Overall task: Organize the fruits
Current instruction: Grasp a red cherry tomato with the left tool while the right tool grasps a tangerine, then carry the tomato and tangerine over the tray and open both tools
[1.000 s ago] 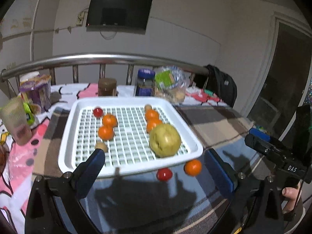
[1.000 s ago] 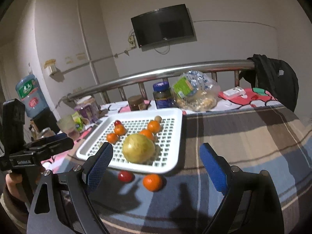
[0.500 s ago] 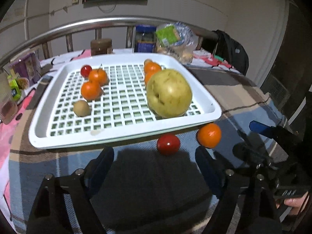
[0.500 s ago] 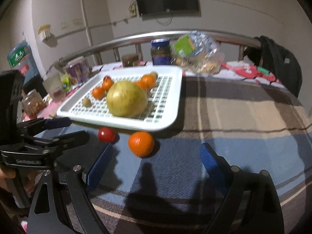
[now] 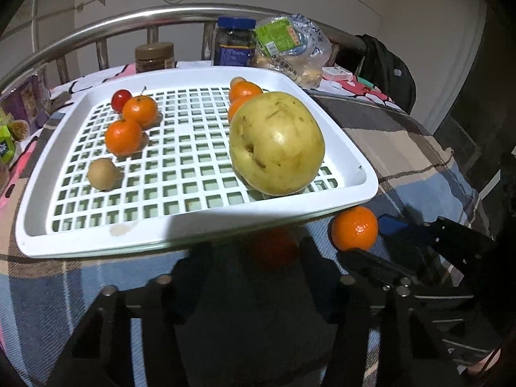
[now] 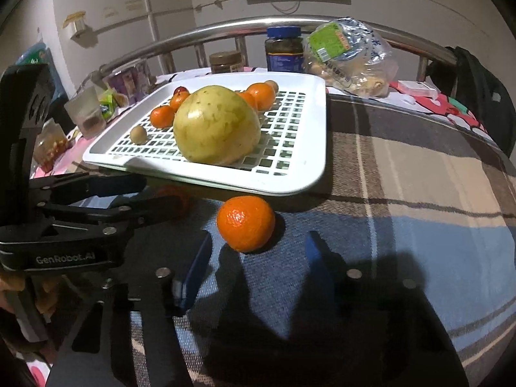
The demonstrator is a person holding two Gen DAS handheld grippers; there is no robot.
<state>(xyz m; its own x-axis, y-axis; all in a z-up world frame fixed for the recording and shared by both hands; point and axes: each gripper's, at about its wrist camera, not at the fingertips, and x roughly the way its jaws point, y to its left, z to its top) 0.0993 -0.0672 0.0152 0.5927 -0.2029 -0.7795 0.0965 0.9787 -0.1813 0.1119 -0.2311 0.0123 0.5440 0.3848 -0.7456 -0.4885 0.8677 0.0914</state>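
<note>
A white slotted tray holds a large yellow-green fruit, several small oranges, a red tomato and a small brown fruit. On the plaid cloth in front of the tray lie a red tomato and an orange. My left gripper is open around the tomato, fingers either side. My right gripper is open, its fingertips flanking the orange from just in front.
Behind the tray stand a brown-lidded jar, a blue-lidded jar and a plastic bag of food, before a steel rail. Cups and packets sit left. A black backpack hangs right.
Both grippers have dropped and moved forward toward the tray's front edge. The left one now brackets the tomato and the right one has closed in on the loose orange.
</note>
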